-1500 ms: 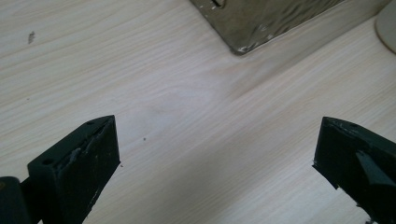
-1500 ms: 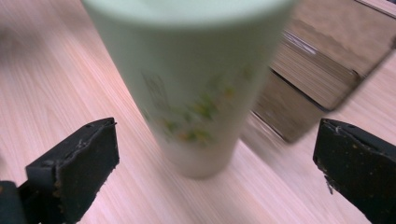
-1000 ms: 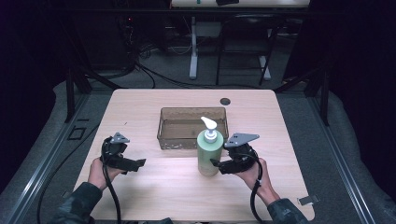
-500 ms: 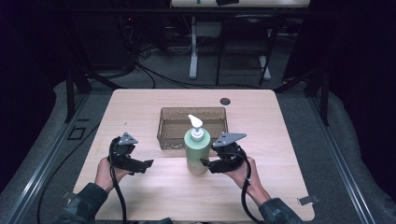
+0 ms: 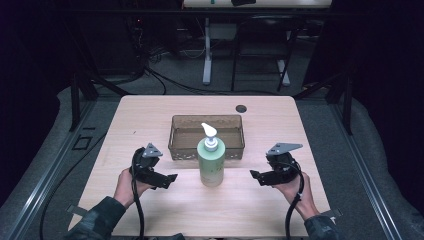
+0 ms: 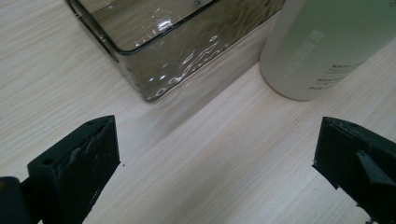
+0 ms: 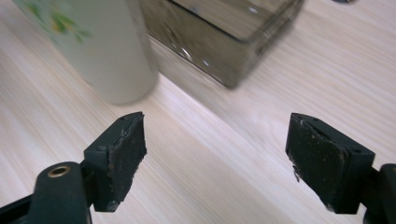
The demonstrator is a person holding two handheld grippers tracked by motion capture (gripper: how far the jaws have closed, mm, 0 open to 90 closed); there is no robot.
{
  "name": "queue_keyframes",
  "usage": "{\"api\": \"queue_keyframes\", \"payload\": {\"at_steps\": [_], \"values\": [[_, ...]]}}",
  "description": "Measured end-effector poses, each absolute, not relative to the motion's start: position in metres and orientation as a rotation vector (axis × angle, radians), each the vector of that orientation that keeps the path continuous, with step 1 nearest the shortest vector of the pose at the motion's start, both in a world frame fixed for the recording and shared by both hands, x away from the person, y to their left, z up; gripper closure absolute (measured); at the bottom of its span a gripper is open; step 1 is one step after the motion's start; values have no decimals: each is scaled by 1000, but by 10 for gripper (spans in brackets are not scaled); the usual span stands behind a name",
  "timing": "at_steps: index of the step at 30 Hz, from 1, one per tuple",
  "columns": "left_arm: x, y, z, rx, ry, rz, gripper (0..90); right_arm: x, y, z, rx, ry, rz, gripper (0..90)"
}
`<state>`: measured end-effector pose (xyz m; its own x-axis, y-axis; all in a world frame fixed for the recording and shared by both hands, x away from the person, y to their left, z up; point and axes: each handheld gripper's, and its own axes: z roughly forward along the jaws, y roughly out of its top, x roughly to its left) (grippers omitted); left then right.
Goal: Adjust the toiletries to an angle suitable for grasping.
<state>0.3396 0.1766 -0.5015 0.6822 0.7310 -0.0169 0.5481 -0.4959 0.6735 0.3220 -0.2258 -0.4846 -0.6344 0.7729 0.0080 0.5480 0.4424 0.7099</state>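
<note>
A pale green pump bottle [image 5: 211,161] with a white pump head stands upright on the wooden table [image 5: 150,120], just in front of a clear brownish tray [image 5: 207,149]. My left gripper [image 5: 169,180] is open, low over the table to the bottle's left. The left gripper view looks past its wide-apart jaws at the tray's corner [image 6: 154,60] and the bottle's base [image 6: 327,46]. My right gripper [image 5: 256,176] is open too, to the bottle's right and apart from it. Its own view has the bottle [image 7: 107,51] at upper left and the tray [image 7: 224,37] behind.
A small dark round hole or cap [image 5: 241,108] sits near the table's far edge. Bare tabletop lies in front of the bottle, between my two hands. Beyond the table are dark floor, cables and the legs of another desk [image 5: 207,55].
The right gripper has let go of the bottle and drawn back to the right, jaws open. The bottle now stands free in front of the tray. The left gripper has hardly moved.
</note>
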Motion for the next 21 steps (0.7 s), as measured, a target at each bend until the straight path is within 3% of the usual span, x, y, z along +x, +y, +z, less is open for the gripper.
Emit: {"api": "queue_keyframes", "payload": {"at_steps": [11,21], "values": [[337,142,-497,2220,895,337,1,308,-282,-492,1318,2290,885,170],[335,110,-490,2206,822,316,0,317,-281,-498,1342,2310,852,169]]}}
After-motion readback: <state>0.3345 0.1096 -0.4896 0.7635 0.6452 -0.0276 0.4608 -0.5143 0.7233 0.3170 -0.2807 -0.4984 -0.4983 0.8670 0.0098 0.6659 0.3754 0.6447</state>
